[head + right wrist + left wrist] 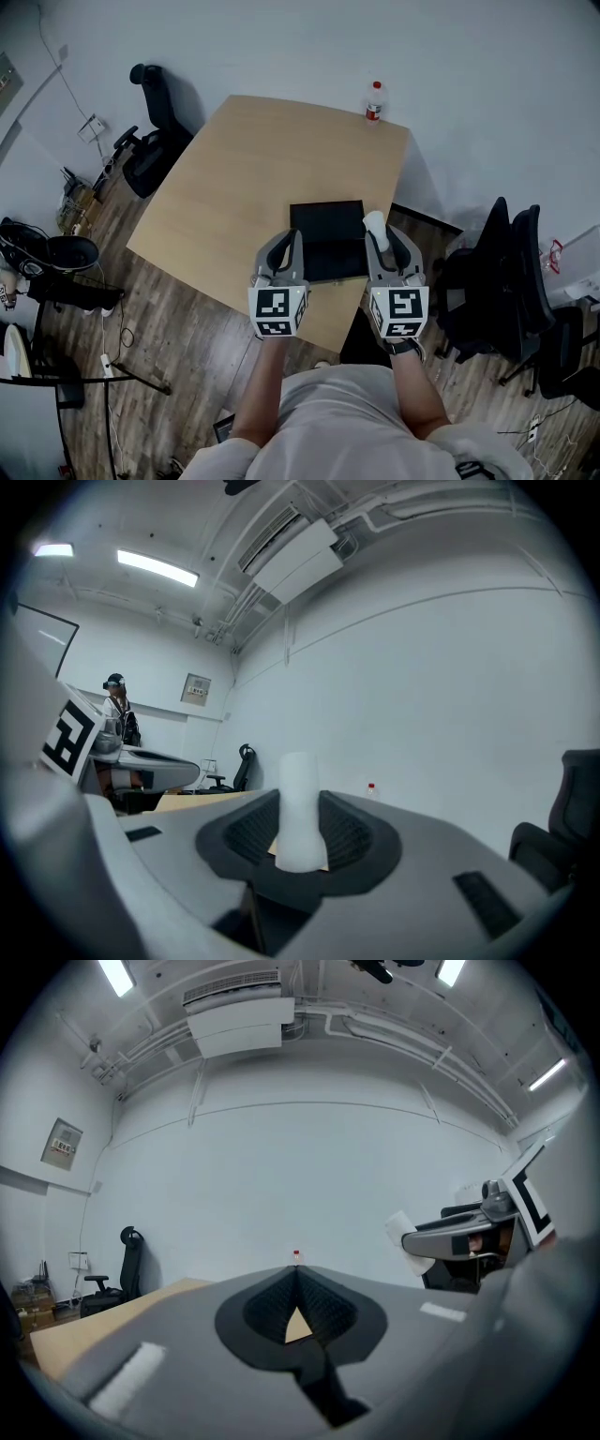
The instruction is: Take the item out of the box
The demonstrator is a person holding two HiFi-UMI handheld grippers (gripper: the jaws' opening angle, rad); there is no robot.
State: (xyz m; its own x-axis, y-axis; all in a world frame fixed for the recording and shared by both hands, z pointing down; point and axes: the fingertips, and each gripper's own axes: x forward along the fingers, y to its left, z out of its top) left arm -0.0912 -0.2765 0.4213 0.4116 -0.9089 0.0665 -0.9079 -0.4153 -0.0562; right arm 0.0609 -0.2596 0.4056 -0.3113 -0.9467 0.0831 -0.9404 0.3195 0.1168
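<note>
Because the right gripper (384, 242) is clamped on the small white rounded cylinder (298, 803), its ribbed pads pressed on the lower half and the top standing free above them, the hold looks firm enough to carry but top-heavy. I judge the step in hand to be bringing the item away from the shallow black rectangular box (323, 217) and setting it down. From the head view, the cylinder stands upright at the box's 3 o'clock rim. It appears to be lifted above the rim rather than resting inside, though how high cannot be told. To do this well, hold the gripper level so the cylinder does not tip, and loosen the jaws only once its base is on wood. The left gripper (296, 1277) is closed with nothing between its jaws, tips touching, and hovers over the box's 8 o'clock edge. It could steady the box if it shifts.

Outward from there, the light wooden tabletop (244, 159) offers only a narrow strip at the box's 3 o'clock before its edge, so a release there risks a roll off the side. The broad bare area at 12 and 10 o'clock seems safer. A clear plastic bottle with a red cap (374, 100) stands at the far 12 o'clock edge, well apart. Off the table, a black office chair (155, 127) sits at 10 o'clock and two more black chairs (511, 281) at 4 o'clock. None of them blocks the path.
</note>
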